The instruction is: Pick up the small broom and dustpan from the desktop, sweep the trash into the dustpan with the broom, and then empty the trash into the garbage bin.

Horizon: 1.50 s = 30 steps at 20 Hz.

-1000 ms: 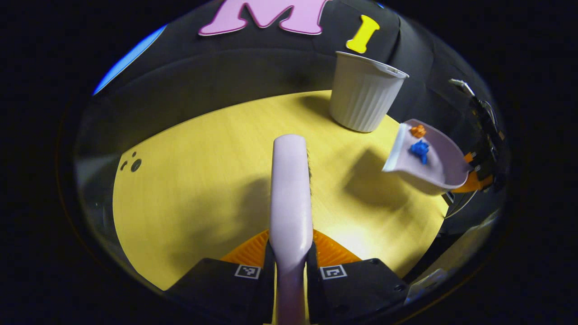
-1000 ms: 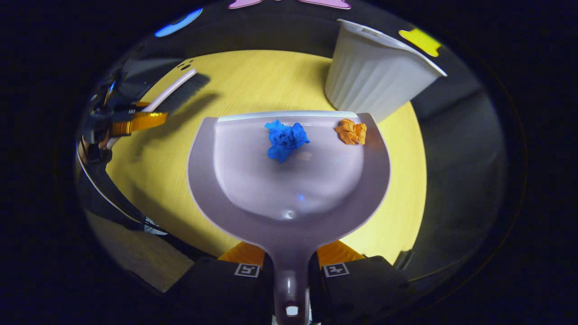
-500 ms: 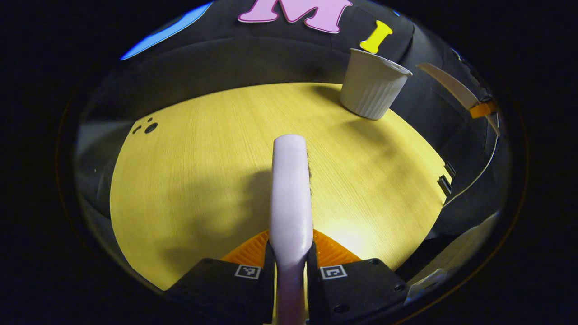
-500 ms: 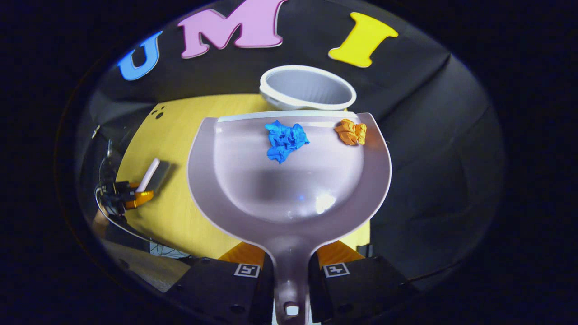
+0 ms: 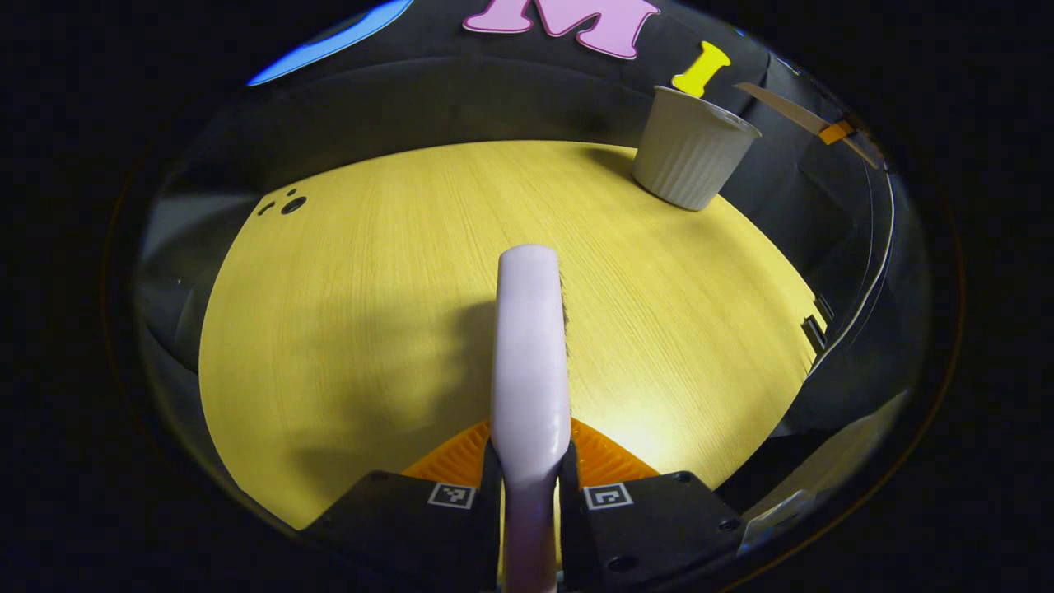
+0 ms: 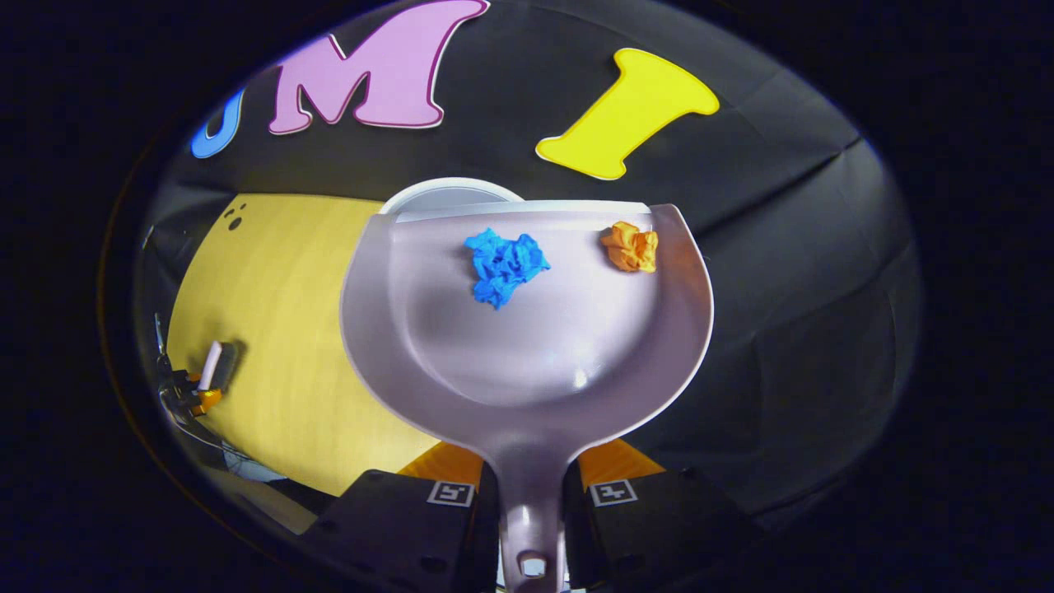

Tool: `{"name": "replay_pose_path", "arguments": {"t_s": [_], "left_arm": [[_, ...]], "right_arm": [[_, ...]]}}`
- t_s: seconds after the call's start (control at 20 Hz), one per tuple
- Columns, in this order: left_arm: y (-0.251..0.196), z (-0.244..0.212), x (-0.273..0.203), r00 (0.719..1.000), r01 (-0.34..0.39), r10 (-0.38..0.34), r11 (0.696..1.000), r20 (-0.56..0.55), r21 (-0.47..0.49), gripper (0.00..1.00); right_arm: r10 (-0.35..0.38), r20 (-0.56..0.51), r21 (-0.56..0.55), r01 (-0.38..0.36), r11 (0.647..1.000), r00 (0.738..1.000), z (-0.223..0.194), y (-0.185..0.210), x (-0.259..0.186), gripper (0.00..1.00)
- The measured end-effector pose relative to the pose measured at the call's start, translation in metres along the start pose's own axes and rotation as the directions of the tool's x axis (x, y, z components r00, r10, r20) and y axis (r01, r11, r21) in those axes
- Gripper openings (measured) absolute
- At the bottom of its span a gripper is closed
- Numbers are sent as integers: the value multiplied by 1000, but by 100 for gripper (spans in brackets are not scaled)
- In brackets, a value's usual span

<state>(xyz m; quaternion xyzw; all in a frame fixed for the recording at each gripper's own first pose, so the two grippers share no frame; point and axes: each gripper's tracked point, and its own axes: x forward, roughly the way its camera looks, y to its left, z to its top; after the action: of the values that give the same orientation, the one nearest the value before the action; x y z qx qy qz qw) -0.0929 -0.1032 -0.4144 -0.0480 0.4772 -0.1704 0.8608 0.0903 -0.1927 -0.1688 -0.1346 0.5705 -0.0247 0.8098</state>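
My left gripper (image 5: 531, 465) is shut on the pale lilac broom (image 5: 531, 346), held over the yellow desktop (image 5: 370, 313). The white ribbed garbage bin (image 5: 692, 148) stands at the far right of the desk. In the right gripper view, my right gripper (image 6: 531, 482) is shut on the handle of the lilac dustpan (image 6: 527, 346), lifted high with its front lip over the bin's rim (image 6: 436, 191). A crumpled blue scrap (image 6: 502, 265) and an orange scrap (image 6: 630, 247) lie near the pan's front edge. The dustpan's thin edge (image 5: 790, 111) shows above the bin in the left gripper view.
Small dark holes (image 5: 288, 204) mark the desk's far left corner. The desk's right edge (image 5: 811, 329) drops off to dark cloth and a cable (image 5: 885, 239). Far off at the left of the right gripper view is the left gripper with the broom (image 6: 210, 371).
The right gripper has carried the dustpan up and over the bin, both scraps still in it. The left gripper with the broom has drawn back from the bin.
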Motion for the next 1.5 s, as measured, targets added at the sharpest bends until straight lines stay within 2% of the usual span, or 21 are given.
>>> {"name": "replay_pose_path", "arguments": {"t_s": [0.05, 0.1, 0.15, 0.3, 0.5, 0.7, 0.75, 0.8, 0.85, 1.05, 1.25, 1.3, 1.35, 1.45, 1.5], "left_arm": [[3, -3, 0, 1000, -5, 5, 1000, -1, -6, 32], [5, -7, -2, 1000, -11, 11, 1000, -3, -14, 33], [9, -10, -3, 1000, -16, 16, 1000, -5, -22, 33], [15, -18, -5, 999, -33, 32, 997, -14, -65, 33], [17, -22, -5, 999, -46, 45, 994, -16, -97, 31], [19, -26, -6, 999, -49, 47, 991, -15, -125, 33], [18, -26, -5, 999, -46, 44, 990, -17, -132, 33], [18, -28, -5, 999, -44, 42, 990, -19, -136, 33], [18, -29, -4, 999, -45, 42, 990, -23, -137, 33], [18, -31, -2, 999, -48, 44, 989, -31, -142, 31], [18, -30, -1, 998, -51, 47, 987, -33, -155, 31], [18, -30, -1, 998, -48, 43, 987, -35, -155, 31], [18, -30, -1, 999, -47, 42, 988, -35, -149, 31], [18, -28, -1, 998, -46, 42, 990, -35, -134, 33], [17, -28, -1, 998, -46, 41, 990, -39, -131, 33]], "right_arm": [[-7, -26, -22, 7, 1000, 1000, 8, -4, 5, 36], [-14, -50, -40, 12, 999, 999, 14, -8, 9, 31], [-26, -77, -62, 21, 998, 997, 19, -14, 13, 36], [-71, -169, -149, 45, 988, 983, 28, -28, 24, 36], [-122, -311, -282, 31, 959, 942, 32, -31, 39, 36], [-148, -412, -338, 0, 941, 899, 38, -27, 47, 36], [-151, -421, -349, -6, 937, 894, 40, -25, 48, 40], [-152, -426, -355, -10, 935, 892, 41, -24, 48, 31], [-151, -426, -357, -12, 934, 892, 44, -23, 51, 36], [-184, -434, -413, -13, 910, 882, 50, -25, 48, 36], [-190, -426, -457, -29, 889, 885, 61, -18, 51, 36], [-193, -426, -464, -30, 885, 884, 62, -16, 50, 31], [-202, -421, -477, -27, 879, 884, 64, -15, 50, 36], [-193, -403, -502, -39, 864, 895, 69, -9, 52, 36], [-188, -400, -496, -39, 868, 897, 70, -7, 51, 36]]}}
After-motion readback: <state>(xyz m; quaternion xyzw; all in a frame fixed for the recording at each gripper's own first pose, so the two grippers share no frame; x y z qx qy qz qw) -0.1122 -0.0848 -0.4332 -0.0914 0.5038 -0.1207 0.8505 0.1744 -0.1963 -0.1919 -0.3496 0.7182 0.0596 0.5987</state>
